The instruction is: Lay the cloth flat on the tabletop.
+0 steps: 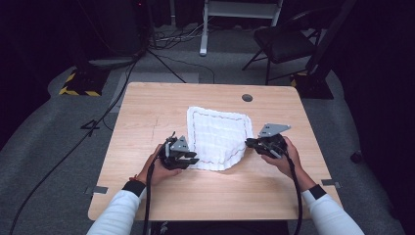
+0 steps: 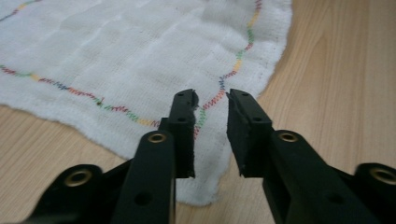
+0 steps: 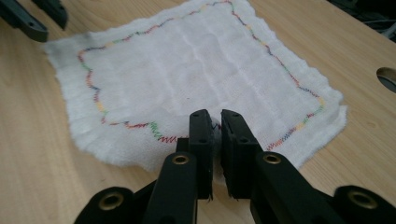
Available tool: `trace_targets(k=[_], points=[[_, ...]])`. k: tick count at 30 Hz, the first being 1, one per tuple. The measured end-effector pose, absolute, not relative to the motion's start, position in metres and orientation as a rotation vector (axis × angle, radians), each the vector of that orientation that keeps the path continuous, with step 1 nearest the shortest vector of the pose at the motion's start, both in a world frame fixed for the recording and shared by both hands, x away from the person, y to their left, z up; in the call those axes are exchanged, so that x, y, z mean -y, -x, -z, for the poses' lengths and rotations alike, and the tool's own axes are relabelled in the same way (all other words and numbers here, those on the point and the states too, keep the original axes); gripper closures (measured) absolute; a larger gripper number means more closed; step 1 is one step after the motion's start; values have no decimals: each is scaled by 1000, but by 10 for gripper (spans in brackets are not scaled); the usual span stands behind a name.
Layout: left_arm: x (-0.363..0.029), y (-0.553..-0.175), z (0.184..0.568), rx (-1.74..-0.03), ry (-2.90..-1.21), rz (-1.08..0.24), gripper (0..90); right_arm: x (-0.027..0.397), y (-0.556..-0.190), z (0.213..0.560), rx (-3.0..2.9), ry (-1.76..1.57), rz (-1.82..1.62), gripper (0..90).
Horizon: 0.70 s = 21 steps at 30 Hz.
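I see the white square gauze cloth with a wavy multicoloured stitched border point(image 1: 218, 137) lying on the light wooden table point(image 1: 147, 122), spread mostly flat in the middle of it. My left gripper point(image 2: 210, 100) sits at the cloth's near left corner; its two black jaws stand a little apart, with the stitched corner lying under and between them, and the pads are not pressing on it. My right gripper point(image 3: 214, 122) is at the opposite near corner with its jaws drawn almost together, pinching a small fold of the white fabric. That corner looks slightly lifted off the wood, though from the high view I cannot be sure.
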<state>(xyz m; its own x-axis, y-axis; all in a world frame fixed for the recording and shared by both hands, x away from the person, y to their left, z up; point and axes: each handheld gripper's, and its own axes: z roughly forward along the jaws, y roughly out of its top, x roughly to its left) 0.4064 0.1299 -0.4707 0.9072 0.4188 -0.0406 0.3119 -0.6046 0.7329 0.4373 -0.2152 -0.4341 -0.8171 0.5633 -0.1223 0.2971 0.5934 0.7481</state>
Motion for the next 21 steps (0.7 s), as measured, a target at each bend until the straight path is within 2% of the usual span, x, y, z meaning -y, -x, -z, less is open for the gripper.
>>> trace_targets(k=[5,7,8,10,11,16,19,21], points=[[-128,-415,477,-548,-2301,-183,756,193,-464,449,-2505,-726,-1000,832],[-128,-417,480,-565,-2319,-194,731,183,-474,457,-2513,-760,-966,769],[-129,-419,483,-580,-2336,-198,714,177,-479,463,-2499,-776,-929,664],[-130,-420,484,-582,-2352,-214,703,175,-480,465,-2494,-791,-929,662],[-130,-421,485,-601,-2346,-216,697,176,-480,465,-2500,-808,-943,614],[-134,-422,485,-609,-2356,-226,725,188,-474,455,-2505,-810,-1028,654],[-133,-422,486,-604,-2372,-222,719,200,-464,451,-2525,-769,-1083,771],[-132,-421,487,-596,-2388,-225,710,203,-455,455,-2581,-698,-1057,803]])
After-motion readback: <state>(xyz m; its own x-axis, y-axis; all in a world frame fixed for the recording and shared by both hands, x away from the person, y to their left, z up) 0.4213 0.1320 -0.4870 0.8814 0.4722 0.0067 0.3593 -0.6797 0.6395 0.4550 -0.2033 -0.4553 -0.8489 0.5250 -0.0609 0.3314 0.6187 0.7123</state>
